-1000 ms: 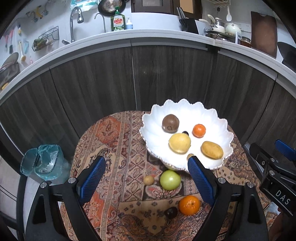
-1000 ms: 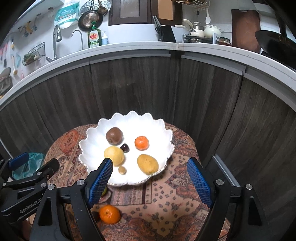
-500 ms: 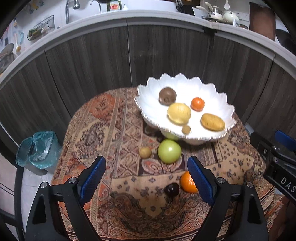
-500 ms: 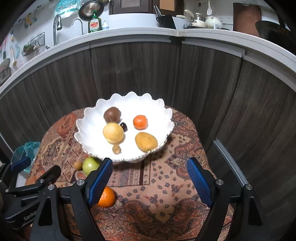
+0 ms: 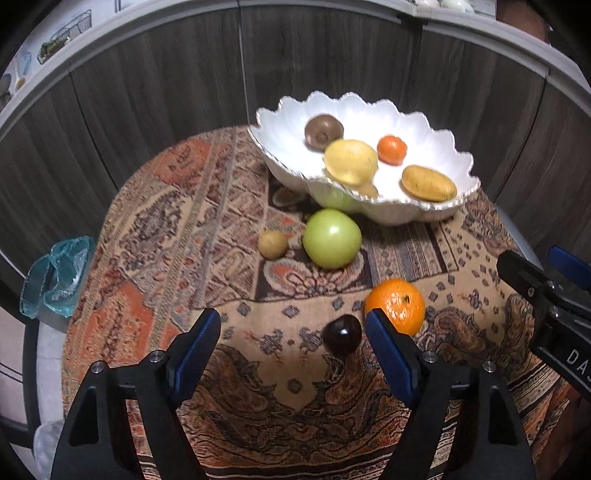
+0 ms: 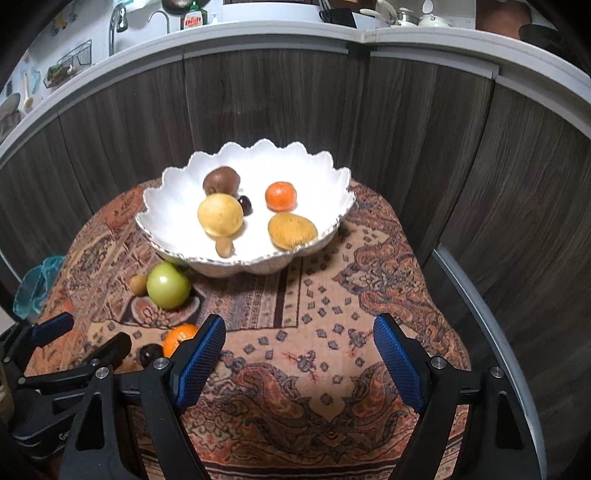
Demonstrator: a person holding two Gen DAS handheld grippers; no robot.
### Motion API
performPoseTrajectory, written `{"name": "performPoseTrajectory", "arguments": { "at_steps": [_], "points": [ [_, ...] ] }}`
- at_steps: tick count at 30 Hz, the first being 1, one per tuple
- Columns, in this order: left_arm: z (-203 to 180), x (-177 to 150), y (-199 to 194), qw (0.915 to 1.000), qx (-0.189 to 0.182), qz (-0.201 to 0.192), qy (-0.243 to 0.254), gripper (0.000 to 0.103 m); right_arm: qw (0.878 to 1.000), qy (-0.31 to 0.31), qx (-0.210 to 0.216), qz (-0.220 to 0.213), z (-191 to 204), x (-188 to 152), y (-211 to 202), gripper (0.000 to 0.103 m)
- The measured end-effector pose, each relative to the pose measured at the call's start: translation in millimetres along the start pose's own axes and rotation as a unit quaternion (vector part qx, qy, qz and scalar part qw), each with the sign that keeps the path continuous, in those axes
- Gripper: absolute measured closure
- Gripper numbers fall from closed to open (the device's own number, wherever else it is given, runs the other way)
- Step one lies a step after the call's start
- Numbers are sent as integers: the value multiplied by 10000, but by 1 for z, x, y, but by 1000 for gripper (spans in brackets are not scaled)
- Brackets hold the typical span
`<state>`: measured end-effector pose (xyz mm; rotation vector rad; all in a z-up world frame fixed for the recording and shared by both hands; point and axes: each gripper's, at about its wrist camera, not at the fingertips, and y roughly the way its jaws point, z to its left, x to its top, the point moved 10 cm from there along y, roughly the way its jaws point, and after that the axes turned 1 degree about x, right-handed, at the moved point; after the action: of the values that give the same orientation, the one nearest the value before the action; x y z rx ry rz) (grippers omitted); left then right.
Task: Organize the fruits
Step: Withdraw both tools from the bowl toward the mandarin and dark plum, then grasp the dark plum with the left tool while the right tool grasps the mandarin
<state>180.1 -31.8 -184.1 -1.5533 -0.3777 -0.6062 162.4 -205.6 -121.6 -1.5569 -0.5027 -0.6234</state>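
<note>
A white scalloped bowl point(image 5: 436, 210) point(image 6: 258, 264) on a patterned cloth holds a kiwi point(image 5: 324, 132), a yellow fruit point(image 5: 351, 160), a small orange point(image 5: 392, 149), a tan oval fruit point(image 5: 428, 182) and smaller pieces. On the cloth lie a green apple point(image 5: 331, 238) point(image 6: 168, 286), a small tan fruit point(image 5: 272, 244), an orange point(image 5: 397, 304) point(image 6: 180, 336) and a dark plum point(image 5: 342, 334) point(image 6: 149, 353). My left gripper point(image 5: 293, 345) hovers low over the cloth, its jaws closing, with the plum just inside its right finger, untouched. My right gripper point(image 6: 297, 356) stands open over bare cloth.
The small round table point(image 6: 406, 280) stands against dark wood cabinet fronts under a grey counter with a sink and dish soap point(image 6: 192, 20). A bin with a teal bag point(image 5: 55, 277) sits on the floor at the left. The table edge drops off on the right.
Both grippers have come down toward the table, so the bowl and loose fruit look larger. The left gripper's fingers have drawn closer together and now flank the plum.
</note>
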Motion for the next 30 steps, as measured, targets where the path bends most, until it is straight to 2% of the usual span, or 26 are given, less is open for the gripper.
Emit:
{"name": "performPoseTrajectory", "arguments": {
  "at_steps": [14, 19, 23, 30],
  "points": [
    [-16, -18, 32, 9993, -162, 332, 96, 35, 9996, 24, 15, 270, -3, -15, 22, 20],
    [-22, -19, 38, 9990, -231, 344, 149, 49, 9995, 31, 39, 304, -2, -16, 25, 20],
    [-26, -19, 41, 9990, -269, 312, 200, 55, 9993, 65, 36, 358, -4, -19, 28, 20],
    [-35, -19, 41, 9981, -424, 287, 353, 76, 9992, 107, 58, 375, -4, -20, 29, 20]
  ]
}}
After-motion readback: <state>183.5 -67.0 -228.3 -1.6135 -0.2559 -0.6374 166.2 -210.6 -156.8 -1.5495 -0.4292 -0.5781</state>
